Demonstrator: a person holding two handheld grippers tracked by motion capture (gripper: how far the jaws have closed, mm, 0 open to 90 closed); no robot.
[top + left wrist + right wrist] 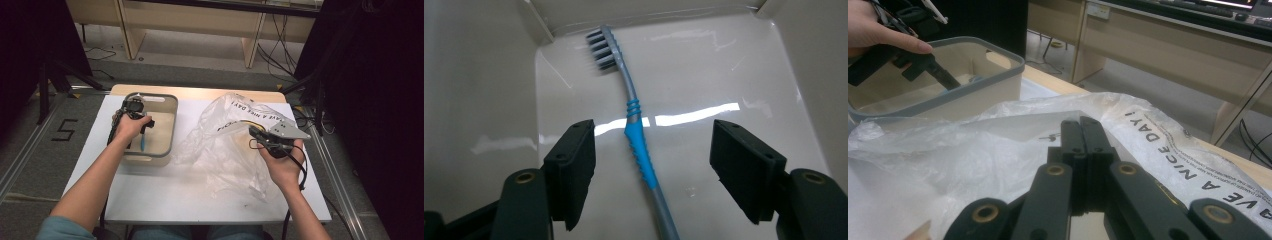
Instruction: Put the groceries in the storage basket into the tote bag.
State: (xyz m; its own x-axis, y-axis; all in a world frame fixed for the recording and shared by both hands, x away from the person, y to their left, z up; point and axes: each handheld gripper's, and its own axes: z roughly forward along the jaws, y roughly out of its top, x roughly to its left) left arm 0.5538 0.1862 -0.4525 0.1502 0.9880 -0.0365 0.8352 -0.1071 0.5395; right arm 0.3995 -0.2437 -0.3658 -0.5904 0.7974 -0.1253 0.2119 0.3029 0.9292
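A blue and grey toothbrush [639,145] lies on the floor of a beige bin [474,75], bristles toward the far wall. My left gripper [654,135] reaches down into the bin [172,125], open, with one jaw on each side of the handle and neither touching it. In the high view the toothbrush [143,142] shows just below the left gripper [142,127]. My right gripper [1080,125] is shut on the edge of a clear plastic bag [948,155] with black print. It holds the bag [220,145] up at the table's right side, where the right gripper [257,132] points left.
The bin's grey rim [973,85] stands just left of the bag. The white tabletop [165,195] lies bare toward the person. Wooden desk legs [132,35] and cables [275,55] are on the floor beyond the table.
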